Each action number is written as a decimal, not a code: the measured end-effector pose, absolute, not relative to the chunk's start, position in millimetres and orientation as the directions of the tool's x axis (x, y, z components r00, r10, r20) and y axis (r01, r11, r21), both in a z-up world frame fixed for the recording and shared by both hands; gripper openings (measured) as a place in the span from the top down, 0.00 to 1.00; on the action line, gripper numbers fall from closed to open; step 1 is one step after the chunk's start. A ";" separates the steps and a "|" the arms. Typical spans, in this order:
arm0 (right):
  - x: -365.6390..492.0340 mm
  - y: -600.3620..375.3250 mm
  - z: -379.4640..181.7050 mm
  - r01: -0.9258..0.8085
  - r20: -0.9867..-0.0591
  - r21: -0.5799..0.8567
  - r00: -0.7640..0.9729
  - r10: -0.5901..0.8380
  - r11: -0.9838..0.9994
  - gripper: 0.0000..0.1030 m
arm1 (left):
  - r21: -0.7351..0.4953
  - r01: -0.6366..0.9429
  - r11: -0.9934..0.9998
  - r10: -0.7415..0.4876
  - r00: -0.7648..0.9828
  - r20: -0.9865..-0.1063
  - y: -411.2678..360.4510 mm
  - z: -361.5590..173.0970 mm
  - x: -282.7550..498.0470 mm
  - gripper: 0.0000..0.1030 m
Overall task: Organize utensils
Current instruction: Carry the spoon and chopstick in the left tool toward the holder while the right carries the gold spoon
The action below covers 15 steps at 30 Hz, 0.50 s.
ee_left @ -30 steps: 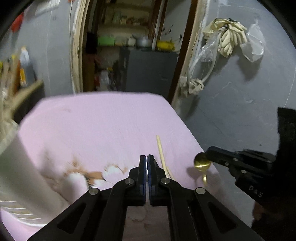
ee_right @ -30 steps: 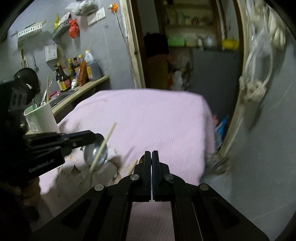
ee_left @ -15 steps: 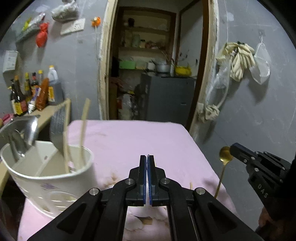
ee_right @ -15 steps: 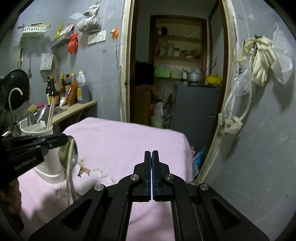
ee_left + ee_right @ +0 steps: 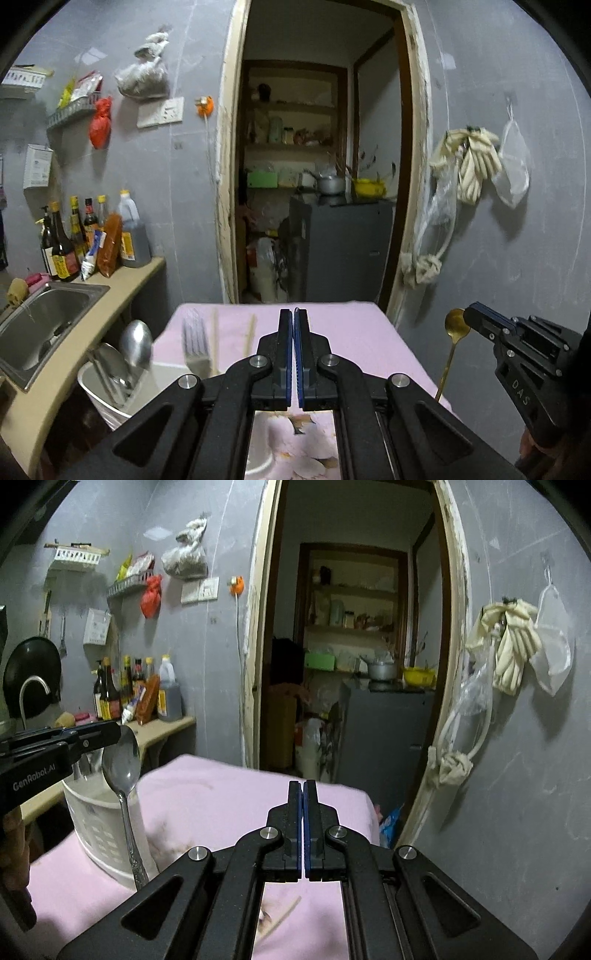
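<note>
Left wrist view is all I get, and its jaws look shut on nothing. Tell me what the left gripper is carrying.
Observer: The right wrist view shows the left gripper clamped on the bowl of a silver spoon, with the handle hanging down.
Operator: Say where that handle sits against the white holder.
Observer: It hangs outside the white holder, across the wall facing the right camera, with its tip below the rim.
Operator: Report anything loose on the cloth.
Observer: One chopstick lies on the pink cloth beneath the right gripper.

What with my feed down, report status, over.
Left gripper shut on silver spoon, hanging by white caddy. Right gripper shut on gold spoon. Caddy holds fork, chopsticks.
</note>
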State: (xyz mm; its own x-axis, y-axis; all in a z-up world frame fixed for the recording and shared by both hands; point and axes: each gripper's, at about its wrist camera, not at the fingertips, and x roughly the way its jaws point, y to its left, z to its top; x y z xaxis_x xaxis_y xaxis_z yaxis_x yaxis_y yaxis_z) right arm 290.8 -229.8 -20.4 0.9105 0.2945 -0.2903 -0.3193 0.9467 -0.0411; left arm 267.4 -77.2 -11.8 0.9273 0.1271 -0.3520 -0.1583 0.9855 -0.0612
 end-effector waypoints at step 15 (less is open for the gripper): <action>277.8 -125.3 41.8 -0.384 -0.140 -0.018 0.915 0.378 0.923 0.99 | -0.096 -0.313 0.945 0.279 0.924 -0.263 27.8 44.3 229.4 0.98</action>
State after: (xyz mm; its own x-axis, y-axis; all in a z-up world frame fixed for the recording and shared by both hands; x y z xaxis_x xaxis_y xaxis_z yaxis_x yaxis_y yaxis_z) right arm 277.8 -125.3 41.8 0.9153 0.3779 -0.1396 -0.3839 0.9232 -0.0180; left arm 229.4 27.8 44.3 0.9236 0.2787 -0.2631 -0.3127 0.9450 -0.0965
